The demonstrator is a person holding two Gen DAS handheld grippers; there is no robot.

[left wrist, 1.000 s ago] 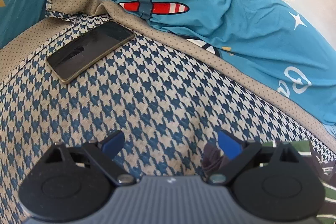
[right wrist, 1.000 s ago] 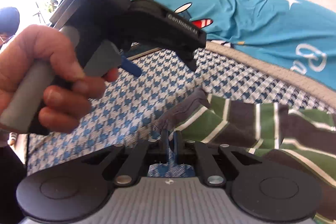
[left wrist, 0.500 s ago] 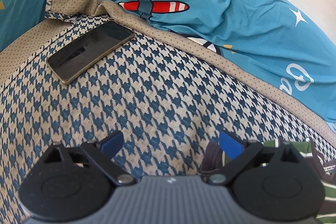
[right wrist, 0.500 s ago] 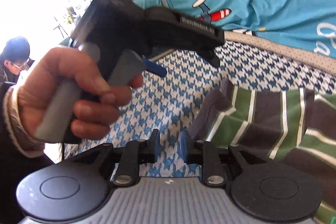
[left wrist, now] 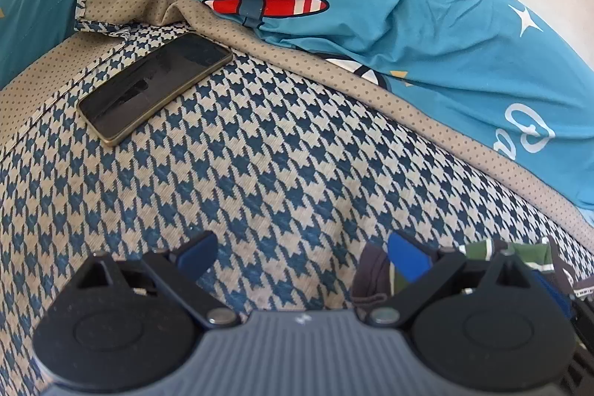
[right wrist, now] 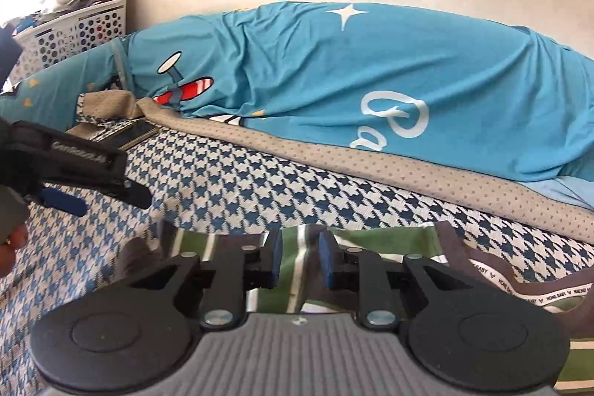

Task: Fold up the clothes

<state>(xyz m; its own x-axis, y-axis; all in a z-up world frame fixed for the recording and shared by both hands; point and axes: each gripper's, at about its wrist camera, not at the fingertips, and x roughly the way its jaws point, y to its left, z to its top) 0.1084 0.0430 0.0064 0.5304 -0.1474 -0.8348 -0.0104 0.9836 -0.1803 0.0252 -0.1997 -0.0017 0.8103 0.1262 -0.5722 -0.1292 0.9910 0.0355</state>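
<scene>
A green, grey and white striped garment point(right wrist: 375, 240) lies on the houndstooth bedcover point(right wrist: 260, 188). My right gripper point(right wrist: 300, 260) hovers right over its near edge, open by a narrow gap, and the stripes show through between the blue pads. In the left wrist view my left gripper point(left wrist: 300, 255) is wide open above bare houndstooth cover point(left wrist: 260, 154), with a corner of the striped garment point(left wrist: 371, 279) just behind its right finger point(left wrist: 406, 260). The right wrist view catches the left gripper point(right wrist: 111, 203) at the far left, held by a hand point(right wrist: 11, 244).
A dark phone point(left wrist: 156, 86) lies on the cover at the back left. A blue quilt point(right wrist: 371, 69) with a plane print is bunched along the wall behind a tan dotted border point(right wrist: 371, 166). A white perforated basket point(right wrist: 74, 32) stands at the far left.
My right gripper has gone from shut to open and swung right over the striped garment. The left gripper slid to the left edge of the right view. The left view barely shifted.
</scene>
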